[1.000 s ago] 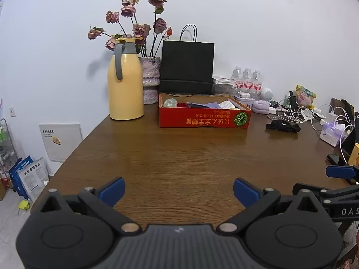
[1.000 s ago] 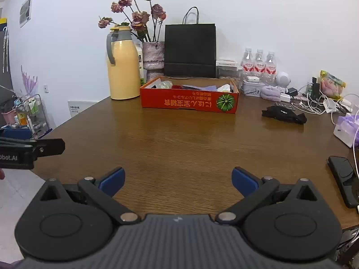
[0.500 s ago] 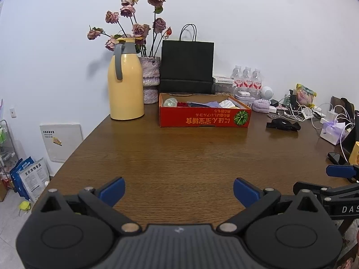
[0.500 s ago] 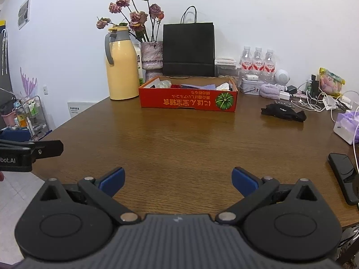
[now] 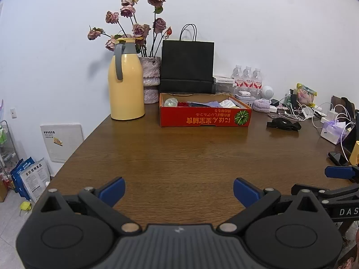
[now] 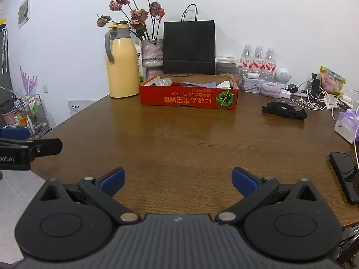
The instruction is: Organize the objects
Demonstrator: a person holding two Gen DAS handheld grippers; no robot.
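A red cardboard box (image 5: 205, 117) (image 6: 188, 99) stands at the far side of the brown wooden table (image 5: 179, 157) (image 6: 190, 139). It holds a clear round item, cloths and papers. A black folded item (image 5: 283, 125) (image 6: 283, 110) lies on the table right of the box. My left gripper (image 5: 179, 190) is open and empty over the near table edge. My right gripper (image 6: 178, 180) is open and empty, level with it, to its right.
A yellow thermos jug (image 5: 126, 89) (image 6: 122, 67), a vase of dried roses (image 5: 151, 79) and a black paper bag (image 5: 187, 63) stand behind the box. Water bottles (image 6: 258, 61), cables, chargers and a tissue pack (image 5: 334, 131) crowd the right side. A black phone (image 6: 344, 176) lies at the right edge.
Both grippers have stayed open and nearly still. The right wrist view has shifted slightly, so the box sits a little further left and lower.
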